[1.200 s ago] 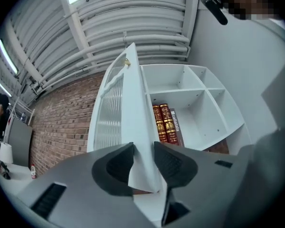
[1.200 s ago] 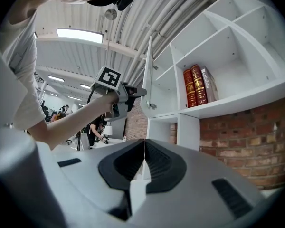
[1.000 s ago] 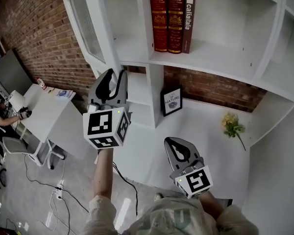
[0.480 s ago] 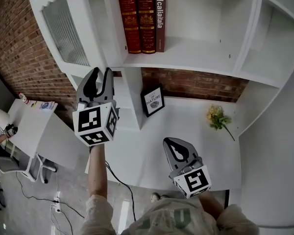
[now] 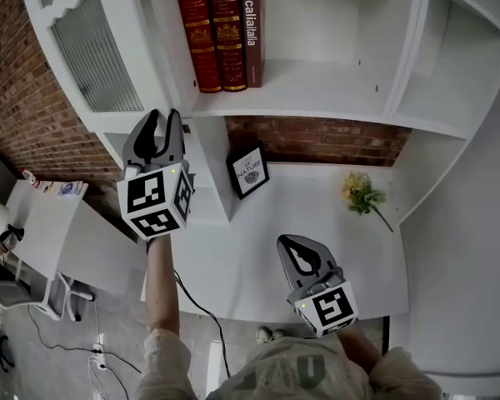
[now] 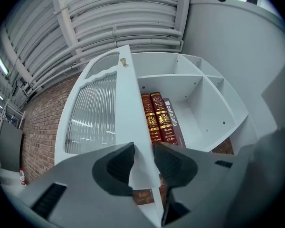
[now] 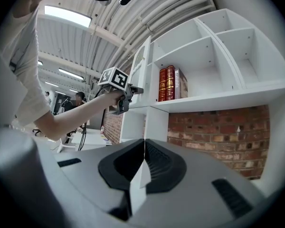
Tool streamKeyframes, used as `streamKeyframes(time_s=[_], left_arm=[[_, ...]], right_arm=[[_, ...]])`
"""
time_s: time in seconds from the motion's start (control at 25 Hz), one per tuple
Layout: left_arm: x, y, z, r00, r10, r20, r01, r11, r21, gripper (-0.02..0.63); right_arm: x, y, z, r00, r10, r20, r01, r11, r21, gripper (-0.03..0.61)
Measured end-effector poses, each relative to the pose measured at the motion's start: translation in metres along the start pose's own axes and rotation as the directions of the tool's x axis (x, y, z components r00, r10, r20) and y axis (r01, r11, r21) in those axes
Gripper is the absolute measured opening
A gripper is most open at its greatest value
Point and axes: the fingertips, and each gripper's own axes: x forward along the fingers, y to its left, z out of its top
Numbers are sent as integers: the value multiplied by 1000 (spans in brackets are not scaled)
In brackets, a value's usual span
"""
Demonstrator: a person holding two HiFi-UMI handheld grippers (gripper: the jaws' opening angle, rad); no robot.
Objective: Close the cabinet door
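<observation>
The white cabinet door with ribbed glass stands swung out from the shelf unit; a small brass knob sits near its top. My left gripper is raised at the door's lower free edge. In the left gripper view that edge fills the gap between the jaws of the left gripper, which are closing on it. My right gripper hangs low over the white counter, shut and empty; in the right gripper view the jaws of the right gripper meet.
Two red books and a brown one stand on the shelf behind the door. A framed picture and a yellow flower sprig rest on the counter. A brick wall and a white desk lie to the left.
The left gripper has shifted sideways with the door's edge between its jaws, a little nearer the shelf divider. The head view has swung, showing more of the door. The right gripper barely moved.
</observation>
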Motion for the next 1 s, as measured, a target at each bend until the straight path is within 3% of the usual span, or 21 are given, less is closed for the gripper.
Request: streamKeyframes(time_s=[0.44, 1.0], left_arm=[[25, -3, -6, 999, -29, -24, 29, 1000, 0, 133], [44, -3, -11, 1000, -9, -2, 9, 999, -35, 126]], right_arm=[[-1, -13, -11, 999, -39, -26, 40, 999, 16, 17], [-5, -29, -20, 994, -96, -46, 97, 995, 34, 17]])
